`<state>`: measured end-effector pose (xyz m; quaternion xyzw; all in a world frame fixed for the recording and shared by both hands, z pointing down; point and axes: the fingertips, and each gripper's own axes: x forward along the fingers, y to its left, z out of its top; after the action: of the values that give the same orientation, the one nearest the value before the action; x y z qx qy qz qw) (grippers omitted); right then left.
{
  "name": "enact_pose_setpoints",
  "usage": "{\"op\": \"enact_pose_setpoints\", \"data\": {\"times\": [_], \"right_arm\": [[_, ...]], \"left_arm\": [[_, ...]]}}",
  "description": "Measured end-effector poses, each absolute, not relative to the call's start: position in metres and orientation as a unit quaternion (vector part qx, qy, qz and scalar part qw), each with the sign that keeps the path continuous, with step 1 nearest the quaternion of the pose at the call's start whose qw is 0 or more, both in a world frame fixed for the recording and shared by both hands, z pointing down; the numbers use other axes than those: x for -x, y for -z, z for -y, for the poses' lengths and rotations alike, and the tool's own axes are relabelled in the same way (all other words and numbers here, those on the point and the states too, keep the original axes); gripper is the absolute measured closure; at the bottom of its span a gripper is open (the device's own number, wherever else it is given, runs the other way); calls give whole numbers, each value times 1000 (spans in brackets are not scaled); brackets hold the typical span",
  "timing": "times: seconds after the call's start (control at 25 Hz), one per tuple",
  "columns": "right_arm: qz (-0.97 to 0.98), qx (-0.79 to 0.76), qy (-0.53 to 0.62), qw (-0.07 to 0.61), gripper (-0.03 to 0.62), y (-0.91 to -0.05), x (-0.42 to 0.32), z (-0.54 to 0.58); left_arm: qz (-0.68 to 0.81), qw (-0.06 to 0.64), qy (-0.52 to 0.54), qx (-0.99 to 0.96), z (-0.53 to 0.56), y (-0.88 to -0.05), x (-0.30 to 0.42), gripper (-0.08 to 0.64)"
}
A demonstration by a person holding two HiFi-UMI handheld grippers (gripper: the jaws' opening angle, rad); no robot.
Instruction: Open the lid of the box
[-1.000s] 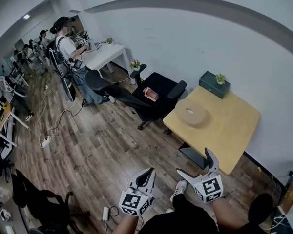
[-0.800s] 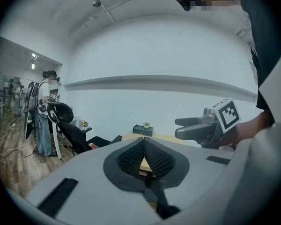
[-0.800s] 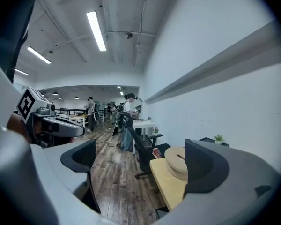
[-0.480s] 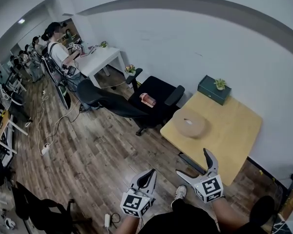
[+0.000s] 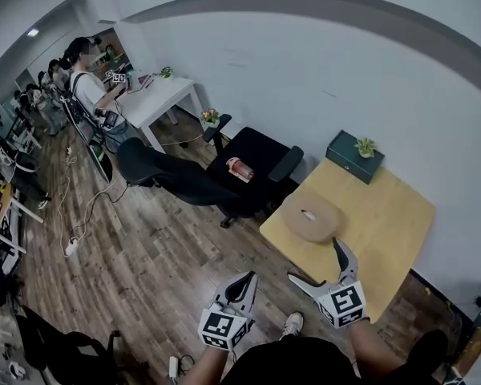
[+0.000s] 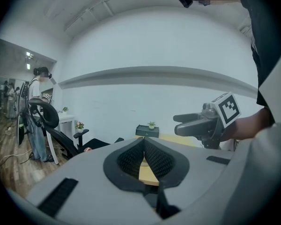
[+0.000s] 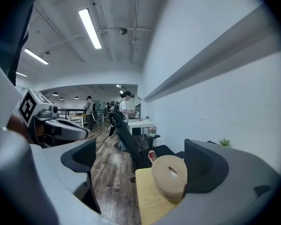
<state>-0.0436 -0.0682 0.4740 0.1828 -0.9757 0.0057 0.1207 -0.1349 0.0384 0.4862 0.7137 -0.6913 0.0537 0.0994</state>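
Observation:
The box is round, flat and tan, with its lid on, and lies at the near left corner of a wooden table. My right gripper is open in the air just short of the table's near edge, its jaws spread wide toward the box and holding nothing. In the right gripper view the box shows between the fingers, still some way ahead. My left gripper hangs over the wood floor to the left, jaws shut together and empty. In the left gripper view its pads meet.
A dark green case with a small plant stands at the table's far edge by the wall. A black office chair with a red bottle on its seat stands left of the table. Farther back, a person stands at a white desk.
The table and box have come closer to the grippers as the view moved toward them. Both grippers keep the same pose, the left shut and the right open.

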Motion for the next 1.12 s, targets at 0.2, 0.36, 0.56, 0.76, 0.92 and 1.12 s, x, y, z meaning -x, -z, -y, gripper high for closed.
{"op": "enact_pose_setpoints", "data": {"times": [0.2, 0.36, 0.56, 0.76, 0.92, 1.12], "right_arm": [[977, -160, 6, 143, 5, -484, 57, 82], [977, -155, 2, 148, 5, -488, 62, 94], [974, -166, -11, 152, 5, -498, 65, 117], [969, -178, -18, 171, 11, -513, 75, 138], [963, -182, -18, 196, 11, -528, 91, 154], [947, -190, -20, 258, 26, -554, 105, 180]], "left_arm": [[695, 91, -53, -711, -13, -486, 148, 541], [693, 89, -56, -713, 4, -486, 154, 541], [678, 98, -56, -726, 28, -493, 153, 541], [659, 115, -46, -742, 53, -500, 159, 541], [644, 120, -46, -754, 75, -505, 174, 541], [628, 126, -48, -766, 99, -509, 198, 541]]}}
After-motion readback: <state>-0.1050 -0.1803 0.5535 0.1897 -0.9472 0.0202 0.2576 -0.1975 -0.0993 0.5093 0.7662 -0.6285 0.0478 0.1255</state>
